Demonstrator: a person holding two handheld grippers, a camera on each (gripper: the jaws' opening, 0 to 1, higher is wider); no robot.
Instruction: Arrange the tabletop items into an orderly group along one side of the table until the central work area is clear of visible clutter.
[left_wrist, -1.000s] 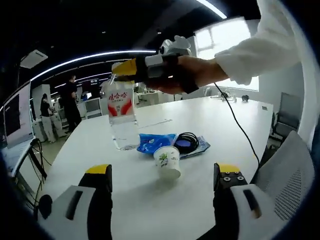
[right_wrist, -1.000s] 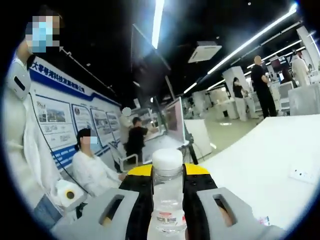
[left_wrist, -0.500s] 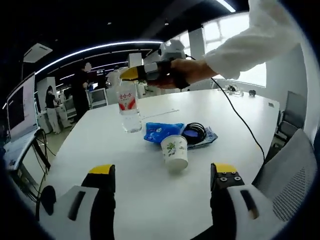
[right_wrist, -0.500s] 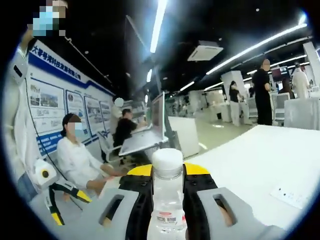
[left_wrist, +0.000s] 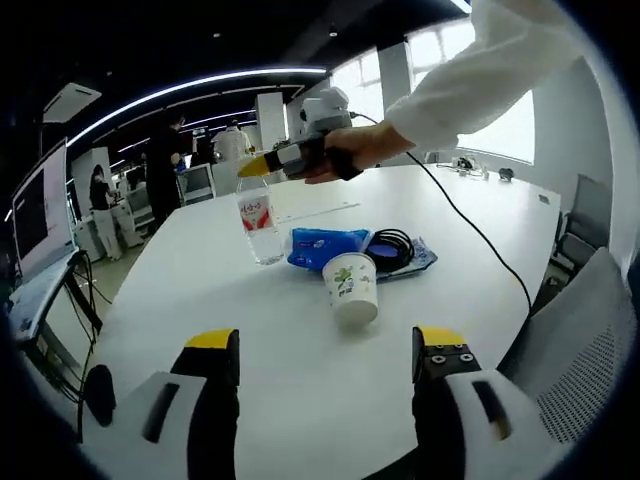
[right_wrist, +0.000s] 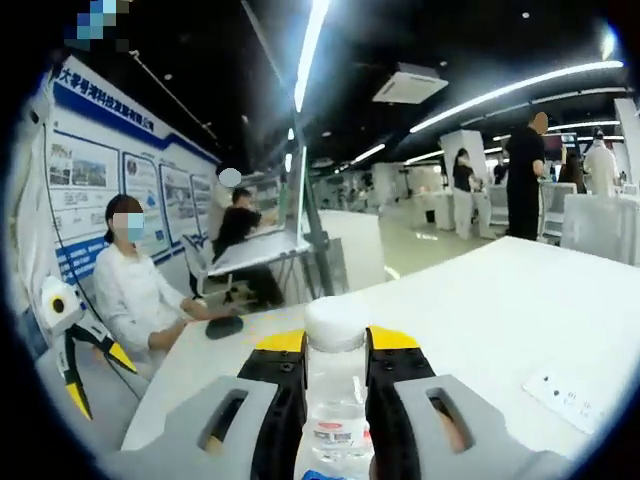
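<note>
your left gripper sat wide and empty at the bottom of its view, with the paper cup just ahead at centre, then the blue packet and black cable coil. farthest, upper centre, your right gripper clamped the upright water bottle by its neck, base on the table. the right gripper view added the white cap between the jaws.
</note>
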